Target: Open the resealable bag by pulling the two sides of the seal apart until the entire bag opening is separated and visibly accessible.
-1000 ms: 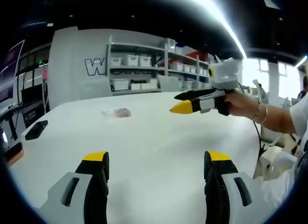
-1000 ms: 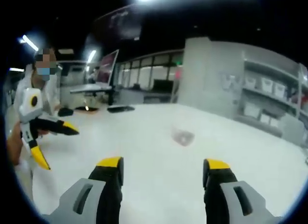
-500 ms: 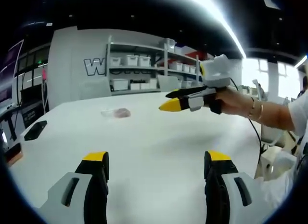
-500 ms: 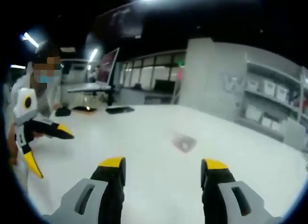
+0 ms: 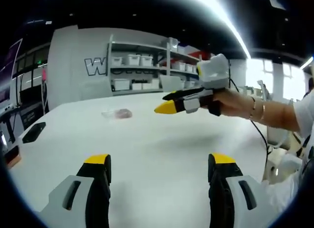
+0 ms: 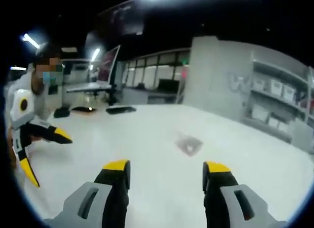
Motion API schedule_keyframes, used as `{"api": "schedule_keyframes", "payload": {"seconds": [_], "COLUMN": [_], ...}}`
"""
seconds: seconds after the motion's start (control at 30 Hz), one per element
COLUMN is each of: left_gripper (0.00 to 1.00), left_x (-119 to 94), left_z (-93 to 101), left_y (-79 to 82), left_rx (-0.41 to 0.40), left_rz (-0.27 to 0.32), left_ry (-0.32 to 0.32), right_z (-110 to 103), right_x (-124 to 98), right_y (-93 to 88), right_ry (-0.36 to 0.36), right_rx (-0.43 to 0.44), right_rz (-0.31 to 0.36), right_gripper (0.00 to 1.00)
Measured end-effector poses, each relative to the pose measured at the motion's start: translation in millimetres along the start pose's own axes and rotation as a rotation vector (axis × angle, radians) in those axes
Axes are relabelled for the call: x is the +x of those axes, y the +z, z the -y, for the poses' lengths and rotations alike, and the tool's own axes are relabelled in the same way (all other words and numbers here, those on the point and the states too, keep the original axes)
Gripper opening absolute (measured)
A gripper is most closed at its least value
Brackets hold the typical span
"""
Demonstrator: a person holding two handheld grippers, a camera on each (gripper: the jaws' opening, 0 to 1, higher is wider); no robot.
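Bag [image 5: 117, 113] sits flat on the white table [image 5: 162, 154], well out ahead of both grippers and touching neither. Seal looks untouched as far as I can tell, it's too small and blurry to be sure.

Left gripper [image 5: 159, 164] hangs low over the table with jaws spread and nothing between them; the bag is up and a bit left of its tips. Right gripper [image 6: 166, 166] is likewise spread and empty, with the bag [image 6: 189, 144] straight ahead, just right of centre. Seen from the left gripper view, though, its yellow tips look nearly together, so go figure.

Can't really call the bag's long axis. Right one looks nearer to me, so I'd guess it gets there first.
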State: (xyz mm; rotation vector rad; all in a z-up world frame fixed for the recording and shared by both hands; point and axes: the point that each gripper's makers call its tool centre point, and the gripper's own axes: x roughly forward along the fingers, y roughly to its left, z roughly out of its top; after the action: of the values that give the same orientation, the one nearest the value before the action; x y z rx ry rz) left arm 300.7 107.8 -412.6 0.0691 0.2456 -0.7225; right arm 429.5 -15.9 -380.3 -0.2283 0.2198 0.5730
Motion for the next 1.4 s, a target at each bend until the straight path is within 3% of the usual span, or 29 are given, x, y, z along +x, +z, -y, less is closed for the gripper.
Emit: {"api": "schedule_keyframes", "payload": {"seconds": [1.4], "left_gripper": [0.80], "left_x": [-2.9], "left_z": [-9.8], "left_y": [6.1], "left_rx": [-0.014], "left_rz": [0.019], "left_ry": [0.000], "right_z": [4.2], "right_x": [38.4], "right_y": [-5.6], "right_ry": [-0.007], "right_rx": [-0.014], "right_rz": [-0.058], "right_gripper": [0.53]}}
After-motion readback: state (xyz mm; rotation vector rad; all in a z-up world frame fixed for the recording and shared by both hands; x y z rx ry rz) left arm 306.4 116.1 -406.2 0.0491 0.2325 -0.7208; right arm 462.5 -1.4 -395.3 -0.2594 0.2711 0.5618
